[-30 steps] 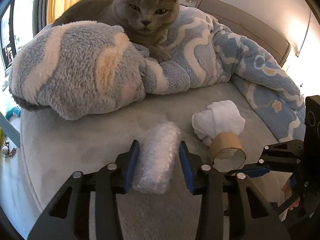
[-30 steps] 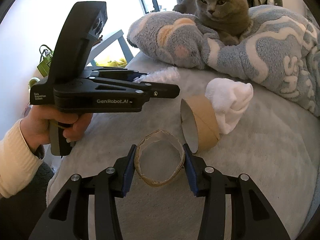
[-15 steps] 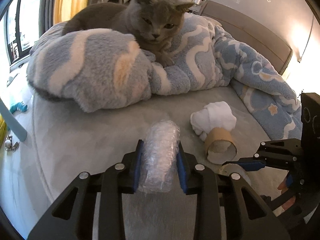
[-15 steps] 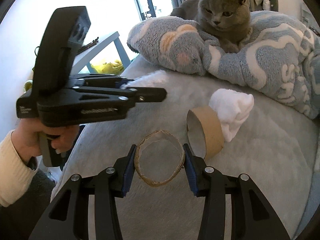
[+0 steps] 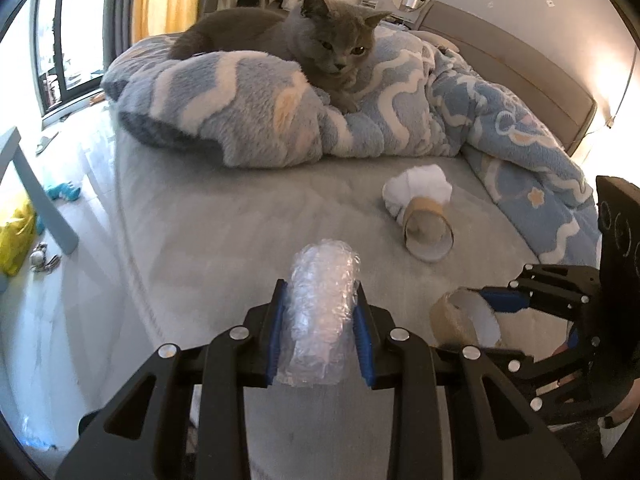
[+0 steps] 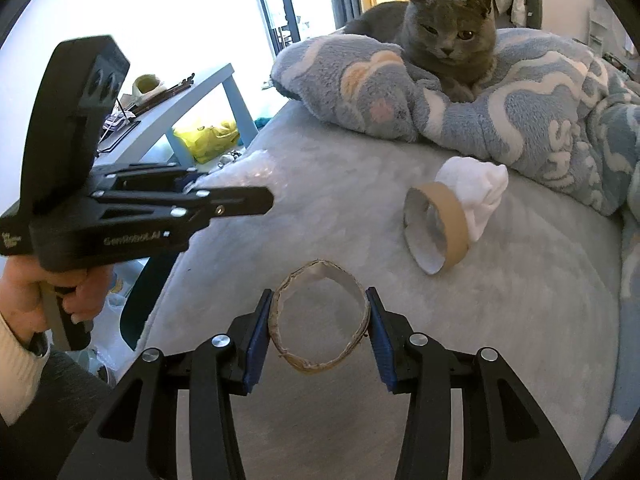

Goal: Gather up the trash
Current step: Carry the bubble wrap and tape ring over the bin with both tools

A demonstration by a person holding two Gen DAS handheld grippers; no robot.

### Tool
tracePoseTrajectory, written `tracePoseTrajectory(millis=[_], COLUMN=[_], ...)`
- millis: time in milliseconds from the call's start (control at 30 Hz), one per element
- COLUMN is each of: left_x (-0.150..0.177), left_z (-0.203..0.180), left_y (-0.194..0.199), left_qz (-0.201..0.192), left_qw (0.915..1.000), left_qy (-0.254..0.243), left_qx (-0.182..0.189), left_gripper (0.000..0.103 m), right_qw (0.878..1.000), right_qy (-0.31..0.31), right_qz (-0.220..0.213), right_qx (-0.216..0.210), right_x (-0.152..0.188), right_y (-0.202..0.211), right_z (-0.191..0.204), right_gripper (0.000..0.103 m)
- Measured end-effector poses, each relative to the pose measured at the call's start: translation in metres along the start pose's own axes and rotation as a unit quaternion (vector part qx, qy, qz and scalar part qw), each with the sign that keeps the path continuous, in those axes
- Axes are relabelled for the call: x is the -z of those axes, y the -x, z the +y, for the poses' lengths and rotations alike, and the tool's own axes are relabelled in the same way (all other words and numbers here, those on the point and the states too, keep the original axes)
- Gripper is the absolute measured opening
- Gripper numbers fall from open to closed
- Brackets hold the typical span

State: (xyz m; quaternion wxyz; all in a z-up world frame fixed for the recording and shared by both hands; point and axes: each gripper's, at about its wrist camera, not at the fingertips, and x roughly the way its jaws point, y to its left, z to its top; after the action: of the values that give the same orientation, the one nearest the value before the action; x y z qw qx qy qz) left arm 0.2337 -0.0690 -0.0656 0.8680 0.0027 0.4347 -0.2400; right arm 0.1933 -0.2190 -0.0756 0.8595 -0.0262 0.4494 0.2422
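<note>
Bedroom, daylight from window at one side; grey bed surface (image 5: 224, 216) in both views, with blue-and-white fleece blanket (image 5: 256, 120) bunched along far side. Grey cat (image 5: 320, 44) lying on blanket, facing cameras. Left gripper (image 5: 320, 322) lifted over near part of bed, blue pads (image 5: 279, 328) pressed against both sides of crumpled bubble wrap roll (image 5: 324, 308); wrap squeezed between pads and standing out beyond fingertips. Jaws just closed further onto that roll. Seen in right wrist view at left side, held by a hand (image 6: 36, 300) in cream sleeve. Right gripper (image 6: 319, 322) closed on flattened cardboard ring (image 6: 319, 318), one pad at each side, ring open toward camera and clear of bed surface. Same ring visible in left wrist view at lower right, between blue fingers. Second cardboard tube (image 6: 436, 226) lying on its side on bed, further out, well apart from both grippers. White crumpled cloth or tissue (image 6: 476, 192) touching far end of that tube, just short of blanket. Light blue table (image 6: 192, 92) with clutter beside bed; yellow bag (image 6: 208, 140) on floor beneath it.
</note>
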Motion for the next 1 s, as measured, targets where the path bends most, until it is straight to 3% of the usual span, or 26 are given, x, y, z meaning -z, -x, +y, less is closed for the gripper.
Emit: tracePoseTrajectory(millis=[500,1000], left_x=[0.057,0.098], left_z=[0.003,0.036], left_y=[0.049,0.085], left_qz=[0.028,0.033], left_qw=[0.9987,0.996], left_qy=[0.014,0.051], left_qx=[-0.04,-0.065], left_gripper=[0.033,0.033], right_qw=[1.0,0.999], right_qy=[-0.001,0.012], right_qz=[-0.024,-0.031], right_qx=[0.008,0.001], right_x=[0.015,0.013], right_y=[0.016,0.008], right_z=[0.049,0.098], right_gripper=[0.046,0.046])
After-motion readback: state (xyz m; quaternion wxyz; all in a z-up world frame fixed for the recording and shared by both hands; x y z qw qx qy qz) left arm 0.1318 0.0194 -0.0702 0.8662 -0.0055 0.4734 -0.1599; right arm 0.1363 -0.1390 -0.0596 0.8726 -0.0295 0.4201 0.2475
